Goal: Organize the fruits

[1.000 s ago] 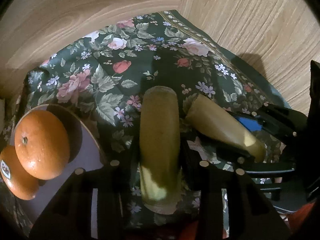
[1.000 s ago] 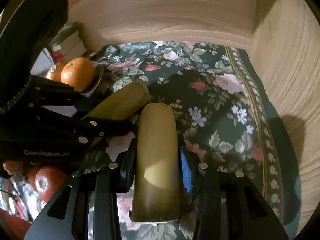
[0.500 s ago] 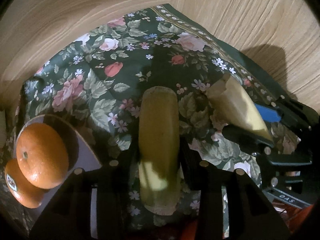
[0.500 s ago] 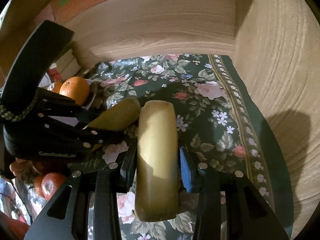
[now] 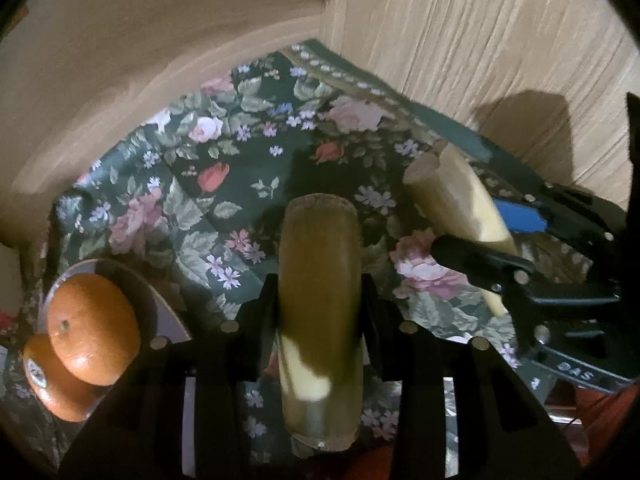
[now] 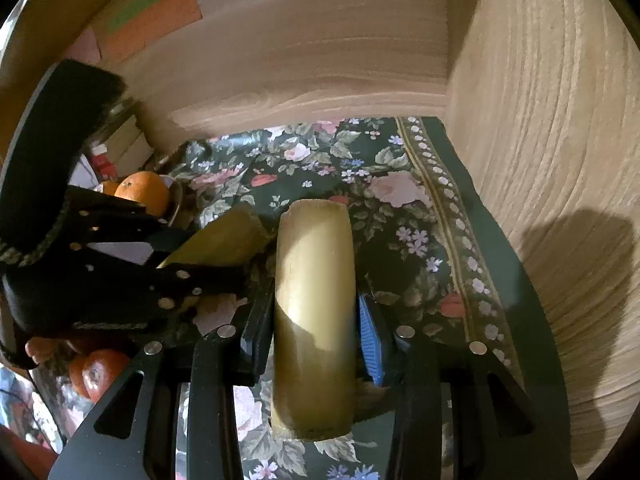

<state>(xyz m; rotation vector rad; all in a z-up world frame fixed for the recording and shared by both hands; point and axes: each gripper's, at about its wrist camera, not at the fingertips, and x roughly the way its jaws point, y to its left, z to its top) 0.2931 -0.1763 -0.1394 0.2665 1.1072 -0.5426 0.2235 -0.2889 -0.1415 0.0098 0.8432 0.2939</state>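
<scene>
Left claw [image 5: 320, 300]: pressed onto a yellow-green cut stalk piece [image 5: 318, 304], pads pinching its 2 long sides at about mid-length. Long axis runs straight along the claw's fingers, pointing away from the camera. Far cut end sticks out past the fingertips, near cut end sits back between the finger frames. Piece hangs above the floral cloth [image 5: 240, 184]; can't tell if it touches it.

Right claw [image 6: 316, 316]: same grip on a second stalk piece [image 6: 314, 312], black pad on one side, blue pad [image 6: 370, 348] on the other, both tight on its flanks. Axis again in line with the fingers, far end pointing toward the wood back wall [image 6: 320, 60], near end behind the pads.

Relative layout: in the left wrist view the right claw's piece shows to the right, angled up and to the left, apart from the left one. In the right wrist view the left claw's piece angles in from the left, its far end just beside the right piece's far end; contact unclear.

Outward: floral cloth covers the desk, wood panels behind and on the right side. 2 oranges [image 5: 94, 328] sit in a shallow bowl [image 5: 160, 304] just left of the left claw. Red round fruits [image 6: 100, 372] lie low left in the right wrist view. Orange and green notes [image 6: 152, 16] on the back wall.
</scene>
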